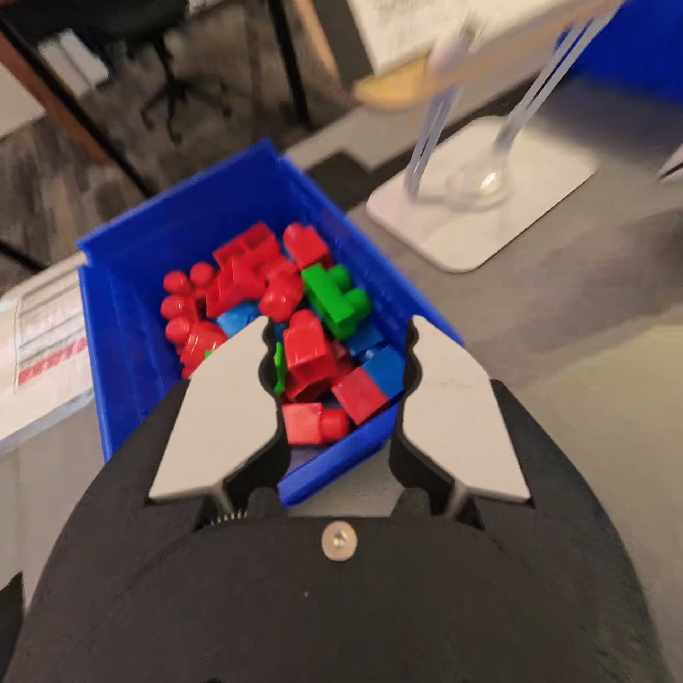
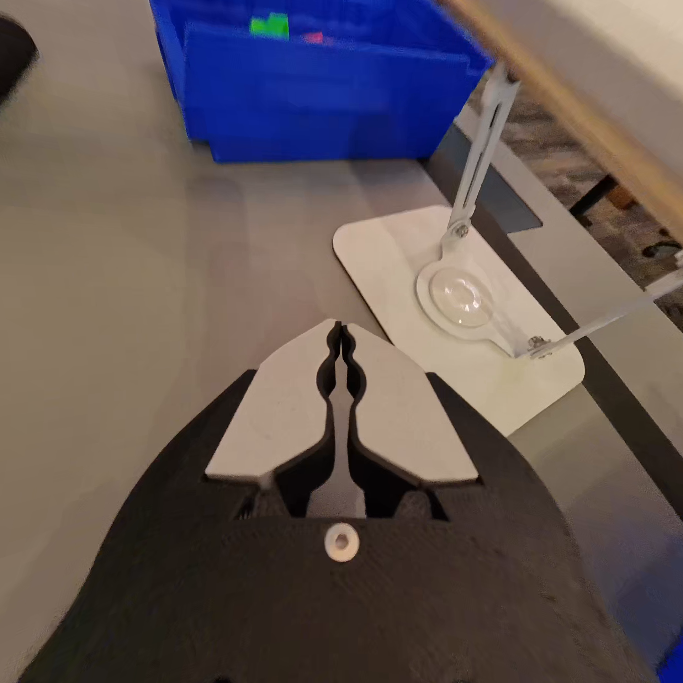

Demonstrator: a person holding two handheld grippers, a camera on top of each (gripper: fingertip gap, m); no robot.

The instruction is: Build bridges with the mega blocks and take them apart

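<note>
Black-bodied, grey-fingered, the left gripper (image 1: 338, 325) was tilted down over the near end of the blue plastic bin (image 1: 155, 266), its fingers spread apart with nothing pinched; its left finger (image 1: 229, 391) overlapped the bin's contents, its right finger (image 1: 454, 399) the bin's right wall. Inside the bin lay the loose red, green and blue plastic mega blocks (image 1: 310, 354), none assembled. The right gripper (image 2: 342, 327) pointed across the grey tabletop (image 2: 129, 258) toward the same bin, well short of it, fingertips pressed together on nothing. Right of the bin stood a white flat-based stand (image 2: 388, 281) with thin metal struts.
</note>
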